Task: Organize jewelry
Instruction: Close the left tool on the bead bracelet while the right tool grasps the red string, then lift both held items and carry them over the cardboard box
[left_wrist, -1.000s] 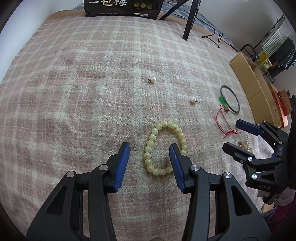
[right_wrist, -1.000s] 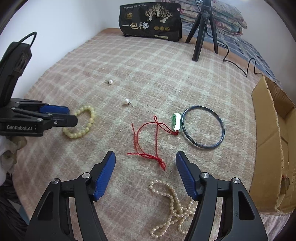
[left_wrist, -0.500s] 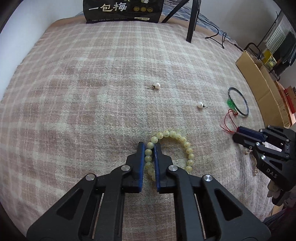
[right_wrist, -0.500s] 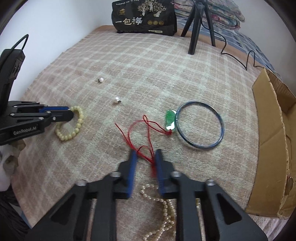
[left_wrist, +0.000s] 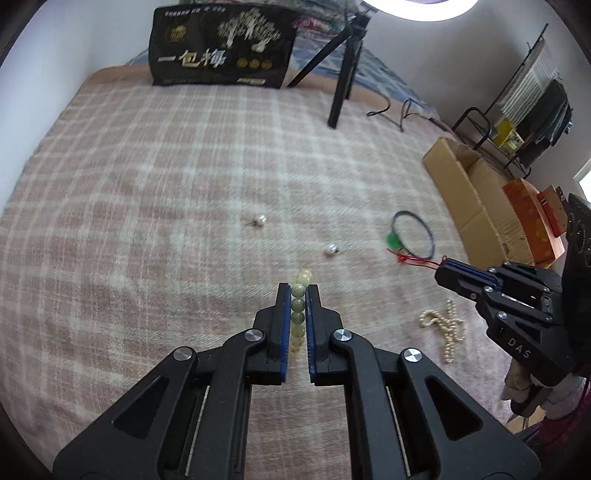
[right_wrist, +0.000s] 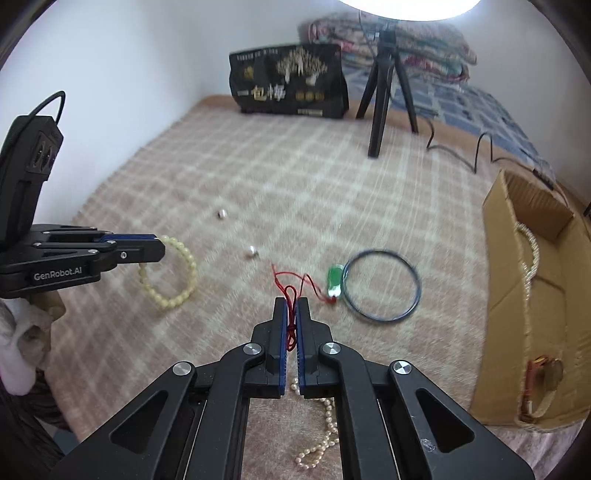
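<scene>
While the left gripper pinches the yellow bead bracelet and the right gripper pinches the red cord of the green pendant, sorting seems only begun. Two pearl earrings, the dark bangle and the pearl necklace lie on the blanket; the cardboard box already holds some pieces.

Black bag reads "一包梅"; left tool "GenRobot.AI"; right tool "DAS".

Bright glare from above at top edge, motion-blurred blanket, dark fisheye-warped corners.
</scene>
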